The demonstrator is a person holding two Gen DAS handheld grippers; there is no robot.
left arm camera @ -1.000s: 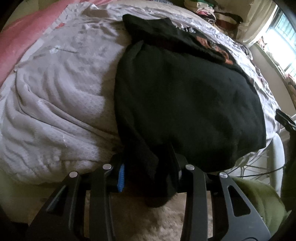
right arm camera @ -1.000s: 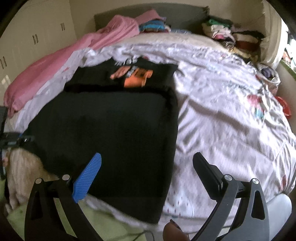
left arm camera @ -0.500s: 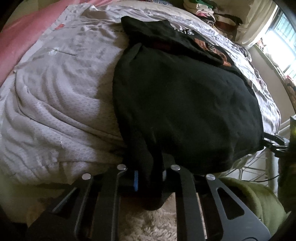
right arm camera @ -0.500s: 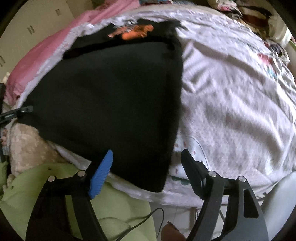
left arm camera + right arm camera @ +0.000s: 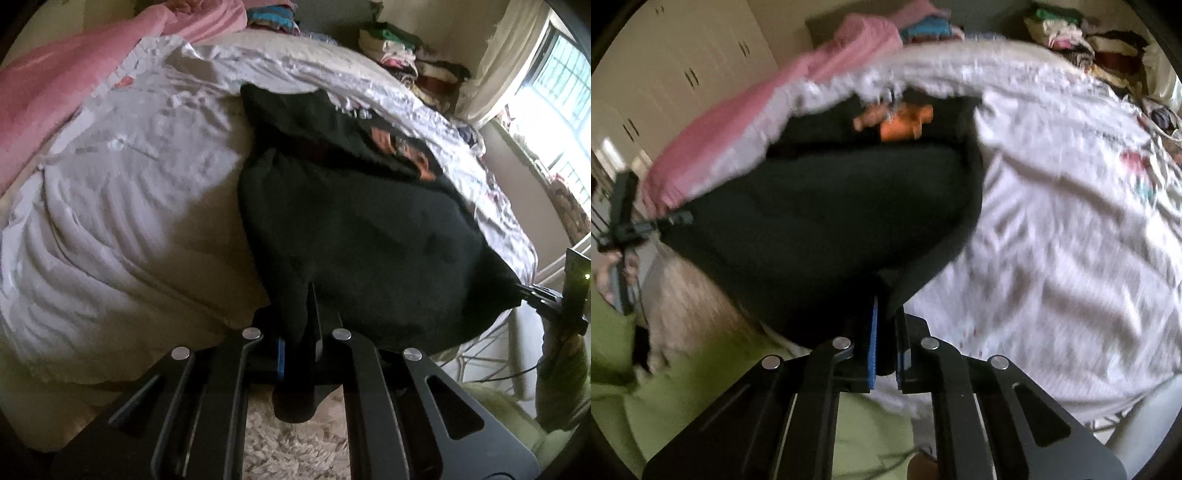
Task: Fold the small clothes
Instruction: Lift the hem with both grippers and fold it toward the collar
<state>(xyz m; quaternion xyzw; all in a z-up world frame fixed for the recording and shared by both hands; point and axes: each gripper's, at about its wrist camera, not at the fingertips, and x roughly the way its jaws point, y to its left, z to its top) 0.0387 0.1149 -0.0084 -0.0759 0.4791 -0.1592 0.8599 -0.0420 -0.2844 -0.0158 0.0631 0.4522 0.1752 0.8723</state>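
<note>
Left wrist — left gripper [image 5: 299,332] clamps black garment [image 5: 362,229] | right gripper [image 5: 886,325] clamps it too | pink blanket [image 5: 55,96] beyond

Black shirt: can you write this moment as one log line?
left gripper: shut on black shirt | right gripper: shut on black shirt | bed: underneath

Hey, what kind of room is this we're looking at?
Most likely a bedroom: a wide bed under a rumpled white quilt, built-in wardrobe doors along one wall, and piles of clothes at the head of the bed.
</note>
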